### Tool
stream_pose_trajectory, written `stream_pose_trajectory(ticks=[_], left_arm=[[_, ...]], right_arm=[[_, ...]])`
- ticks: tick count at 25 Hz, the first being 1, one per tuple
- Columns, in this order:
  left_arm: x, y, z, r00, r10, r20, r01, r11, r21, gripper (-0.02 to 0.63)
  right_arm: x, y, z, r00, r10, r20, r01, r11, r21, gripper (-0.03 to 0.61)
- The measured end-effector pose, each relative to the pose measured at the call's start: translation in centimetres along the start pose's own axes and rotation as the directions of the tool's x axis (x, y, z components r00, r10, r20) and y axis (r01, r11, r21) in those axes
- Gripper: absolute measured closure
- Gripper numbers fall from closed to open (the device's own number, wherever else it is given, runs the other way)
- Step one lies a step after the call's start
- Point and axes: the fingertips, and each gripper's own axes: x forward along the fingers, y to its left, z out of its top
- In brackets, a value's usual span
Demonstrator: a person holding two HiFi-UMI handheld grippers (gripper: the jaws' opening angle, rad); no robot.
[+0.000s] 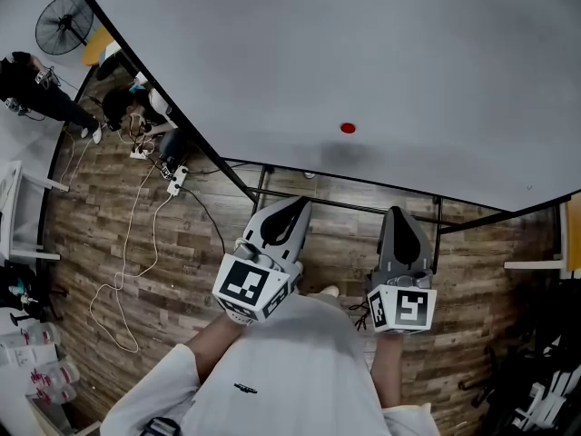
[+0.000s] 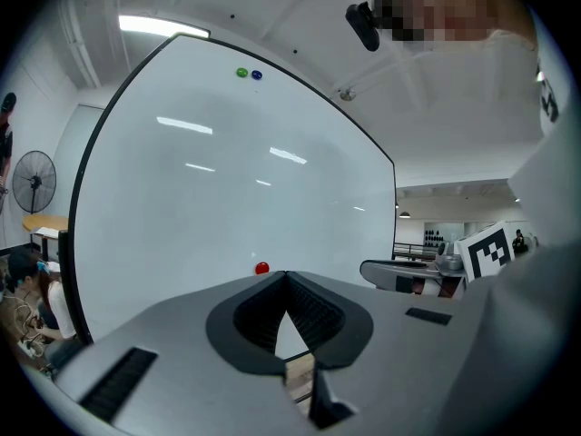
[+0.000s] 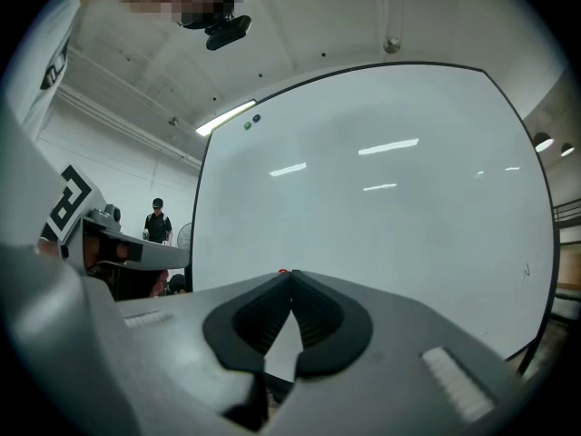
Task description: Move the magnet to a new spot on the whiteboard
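The red magnet point(image 1: 348, 128) sits on the whiteboard point(image 1: 381, 53), low on its face and with bare board all round it. Both tools are held in front of the board, apart from it and below the magnet. The left tool point(image 1: 298, 203) has its jaws closed tip to tip with nothing between them; in its own view the red magnet point(image 2: 262, 268) shows just over the jaw tips, slightly left. The right tool point(image 1: 398, 213) is likewise closed and empty, and in its view only a sliver of the red magnet point(image 3: 282, 271) peeks above the jaws. A green magnet point(image 2: 241, 73) and a blue magnet point(image 2: 257, 75) sit side by side near the board's top edge. A fan point(image 1: 64, 24) stands on the wood floor point(image 1: 172, 262) off to the left.
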Motion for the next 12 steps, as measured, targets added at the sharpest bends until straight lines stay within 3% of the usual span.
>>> stream_pose_trajectory(ticks=[12], left_arm=[[0.6,0.4,-0.1,1.000,0.003,0.002,-0.003,1.000,0.002,0.607]], right_arm=[[1.2,0.3,0.5,1.000,0.017,-0.003,-0.017,1.000,-0.020,0.572]])
